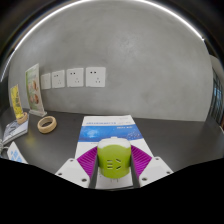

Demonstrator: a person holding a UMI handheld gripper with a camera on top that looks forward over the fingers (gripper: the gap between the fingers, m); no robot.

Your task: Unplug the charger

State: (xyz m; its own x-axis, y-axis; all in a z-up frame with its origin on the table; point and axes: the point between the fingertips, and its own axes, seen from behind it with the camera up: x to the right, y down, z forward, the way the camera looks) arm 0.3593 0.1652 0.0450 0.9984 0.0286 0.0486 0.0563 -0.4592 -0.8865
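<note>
A lime-green charger (113, 160) with a rounded white upper edge sits between my two fingers, and the purple pads (90, 157) press on it from both sides. My gripper (113, 164) is shut on the charger and holds it above the dark tabletop, well away from the wall. Three white wall sockets (74, 77) sit in a row on the grey wall beyond the fingers, to the left. No cable or plug shows in any socket.
A white and blue booklet (108, 126) lies on the table (170, 135) just ahead of the fingers. A roll of tape (46, 124) lies to the left. An upright card (36, 90) and a yellow item (17, 102) stand by the wall.
</note>
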